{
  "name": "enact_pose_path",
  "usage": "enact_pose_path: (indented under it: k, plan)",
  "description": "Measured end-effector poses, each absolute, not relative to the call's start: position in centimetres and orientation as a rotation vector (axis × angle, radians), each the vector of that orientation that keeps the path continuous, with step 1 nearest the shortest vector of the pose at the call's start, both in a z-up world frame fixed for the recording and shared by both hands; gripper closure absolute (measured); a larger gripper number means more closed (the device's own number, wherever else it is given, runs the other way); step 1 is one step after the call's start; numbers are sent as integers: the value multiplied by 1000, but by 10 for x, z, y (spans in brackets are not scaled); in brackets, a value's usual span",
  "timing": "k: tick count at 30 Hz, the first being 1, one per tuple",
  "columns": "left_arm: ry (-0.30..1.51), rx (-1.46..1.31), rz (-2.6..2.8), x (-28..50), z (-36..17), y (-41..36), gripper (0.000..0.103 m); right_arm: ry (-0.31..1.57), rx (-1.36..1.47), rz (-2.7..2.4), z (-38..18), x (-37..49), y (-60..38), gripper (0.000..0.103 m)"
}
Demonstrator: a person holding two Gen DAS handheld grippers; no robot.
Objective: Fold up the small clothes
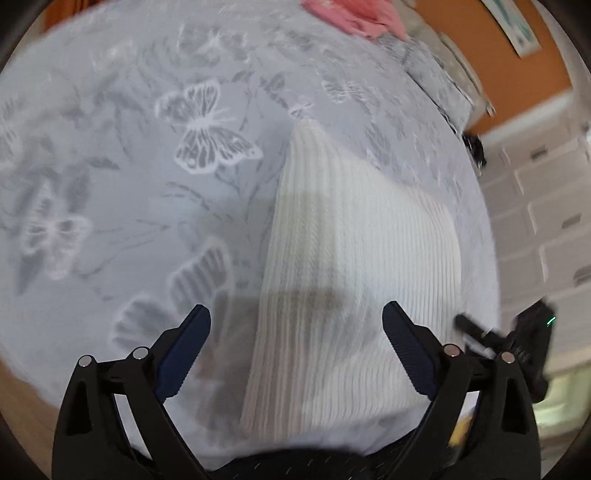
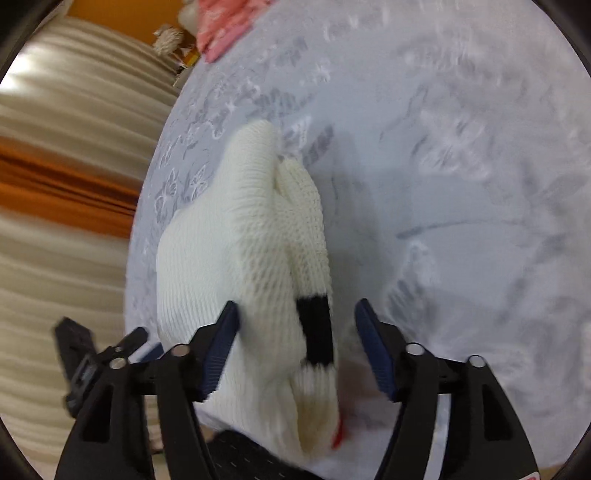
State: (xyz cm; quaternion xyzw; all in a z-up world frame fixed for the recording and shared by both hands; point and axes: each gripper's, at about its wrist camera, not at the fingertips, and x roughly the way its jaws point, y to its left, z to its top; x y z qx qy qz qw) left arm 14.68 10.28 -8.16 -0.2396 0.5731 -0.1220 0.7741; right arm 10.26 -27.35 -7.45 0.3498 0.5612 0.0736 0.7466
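While both views are motion-blurred, the layout reads clearly: grey butterfly-print bedspread (image 1: pixel 110 192) covers the work surface, white ribbed knit garment (image 1: pixel 351 258) lies on it near the front edge, pink clothing (image 1: pixel 354 16) sits well apart at the far side. In the right view the knit (image 2: pixel 236 240) looks partly doubled over, with a black band (image 2: pixel 317 328) near a cuff or hem. Judgement: fold is mid-way. To do it well, each gripper should pinch one near corner, lift together, and lay the edge square to the far edge, not dragging the bedspread. Left gripper (image 1: pixel 295 325) hovers low over the knit's near end, jaws spread wide, holding nothing. Right gripper (image 2: pixel 295 321) likewise released, jaws straddling the banded part; contact with the fabric cannot be told.
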Motion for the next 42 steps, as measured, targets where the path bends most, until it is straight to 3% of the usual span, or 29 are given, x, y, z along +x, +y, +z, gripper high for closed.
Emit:
enact_pose_path:
  k: [2, 3, 4, 5, 7, 11, 14, 16, 17, 20, 24, 29, 31, 33, 35, 39, 42]
  plan:
    - [1305, -598, -277, 164, -107, 102, 12, 1276, 880, 211, -101, 110, -271, 34]
    - [1324, -633, -299, 168, -115, 100, 24, 1297, 915, 229, -112, 112, -264, 54]
    - [1330, -659, -324, 170, -120, 98, 37, 1298, 918, 235, -115, 111, -260, 62]
    - [1332, -681, -379, 174, -120, 91, 53, 1279, 888, 223, -110, 112, -255, 67]
    - [1295, -592, -390, 178, -100, 79, 61, 1191, 818, 230, -80, 107, -250, 72]
    - [1142, -479, -524, 177, -48, 56, 62, 1013, 637, 233, -8, 86, -246, 73]
    - [1166, -433, -505, 186, -62, 40, 59, 1073, 591, 151, -37, 92, -261, 67]
    - [1243, -401, -444, 192, -92, 35, 57, 1233, 591, 91, -85, 102, -271, 59]
    - [1283, -390, -396, 191, -107, 35, 50, 1233, 656, 96, -90, 104, -280, 51]
    - [1215, -456, -372, 173, -96, 50, 48, 1131, 711, 59, -60, 87, -293, 51]
    - [1144, -326, -320, 156, -70, 51, 48, 994, 578, 73, -5, 70, -278, 92]
    - [1138, -108, -256, 144, -63, 27, 48, 1185, 371, 77, -60, 92, -238, 103]
    - [1134, -53, -240, 137, -55, 22, 45, 1166, 401, 48, -39, 95, -238, 102]
    - [1097, -42, -246, 122, -39, 22, 26, 1101, 402, 44, -14, 86, -235, 93]
    - [1043, -18, -227, 103, -24, 20, 16, 1028, 314, 32, 15, 68, -225, 90]
    - [979, 58, -208, 81, -7, 7, 14, 950, 201, -18, 35, 40, -216, 62]
    - [967, 80, -199, 65, 0, 2, 13, 916, 216, -35, 43, 16, -210, 54]
